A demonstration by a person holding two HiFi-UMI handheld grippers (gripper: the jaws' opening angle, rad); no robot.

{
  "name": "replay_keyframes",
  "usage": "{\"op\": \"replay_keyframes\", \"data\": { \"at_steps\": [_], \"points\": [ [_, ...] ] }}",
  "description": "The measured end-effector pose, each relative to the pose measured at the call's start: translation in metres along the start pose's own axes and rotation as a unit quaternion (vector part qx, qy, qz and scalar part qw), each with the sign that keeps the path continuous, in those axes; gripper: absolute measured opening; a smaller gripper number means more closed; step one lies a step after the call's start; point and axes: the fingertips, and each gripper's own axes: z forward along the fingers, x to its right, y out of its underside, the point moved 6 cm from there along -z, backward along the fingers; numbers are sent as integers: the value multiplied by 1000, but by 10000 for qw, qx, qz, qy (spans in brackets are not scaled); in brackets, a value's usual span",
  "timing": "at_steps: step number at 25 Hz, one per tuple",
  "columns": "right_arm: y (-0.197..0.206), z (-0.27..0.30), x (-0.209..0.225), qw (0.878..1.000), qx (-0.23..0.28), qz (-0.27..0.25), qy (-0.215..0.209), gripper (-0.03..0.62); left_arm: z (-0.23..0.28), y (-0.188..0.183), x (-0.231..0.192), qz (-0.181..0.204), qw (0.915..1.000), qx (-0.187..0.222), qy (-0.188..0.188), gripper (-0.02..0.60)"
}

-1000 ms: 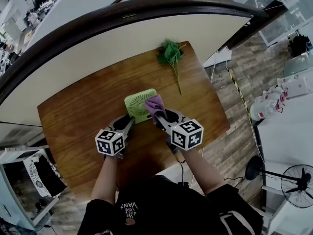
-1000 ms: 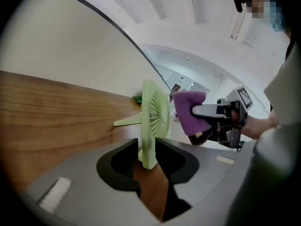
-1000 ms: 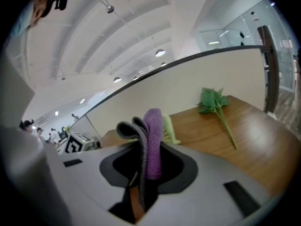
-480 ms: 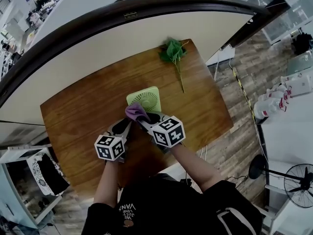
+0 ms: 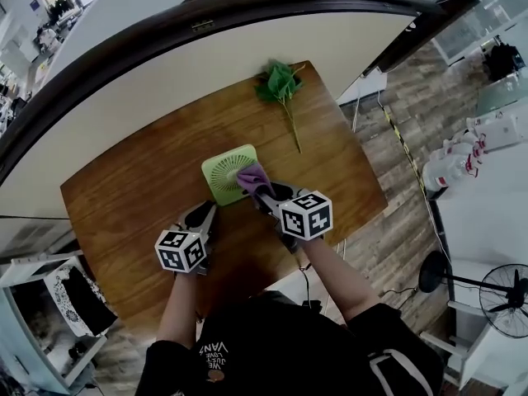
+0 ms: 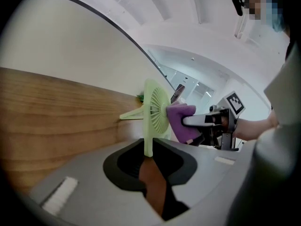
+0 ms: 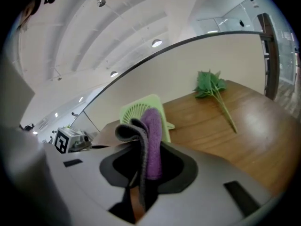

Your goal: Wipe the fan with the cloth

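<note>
A light green square fan (image 5: 224, 174) stands upright on the wooden table (image 5: 124, 196). My right gripper (image 5: 262, 192) is shut on a purple cloth (image 5: 252, 176), which lies against the right part of the fan's grille. In the right gripper view the cloth (image 7: 150, 135) hangs folded between the jaws in front of the fan (image 7: 136, 109). My left gripper (image 5: 206, 213) sits at the fan's near left corner. In the left gripper view the fan (image 6: 155, 112) has its lower edge between the closing jaws of my left gripper (image 6: 149, 161), with the cloth (image 6: 181, 121) on its face.
A leafy green sprig (image 5: 279, 85) lies at the table's far right, also seen in the right gripper view (image 7: 211, 86). A curved white wall with a dark rim (image 5: 247, 23) borders the table's far side. The table's near edge runs just under my hands.
The right gripper with the cloth slid down to the fan's near left edge, then came back onto the right of the grille. The left gripper stayed near the fan's corner.
</note>
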Motion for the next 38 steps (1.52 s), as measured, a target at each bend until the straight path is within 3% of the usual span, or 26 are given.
{"op": "replay_keyframes", "data": {
  "at_steps": [11, 16, 22, 26, 31, 38],
  "points": [
    [4, -31, 49, 9957, 231, 458, 777, 100, 1, 1, 2, -34, 9999, -17, -98, 55],
    [13, -27, 12, 9991, 181, 222, 299, 100, -7, -1, 1, -115, 9994, 183, -279, 32],
    [38, 12, -42, 9972, -407, -150, -602, 100, -23, -1, 5, -158, 9987, 344, -337, 12],
    [41, 37, -59, 9921, -686, -411, -968, 100, -34, 1, 4, -187, 9984, 374, -374, 12],
    [41, 49, -54, 9912, -826, -433, -943, 100, -43, 4, 3, -244, 9980, 384, -432, 12],
    [41, 23, -13, 9953, -795, -162, -530, 100, -36, 6, 6, -272, 9984, 365, -348, 12]
  ]
}}
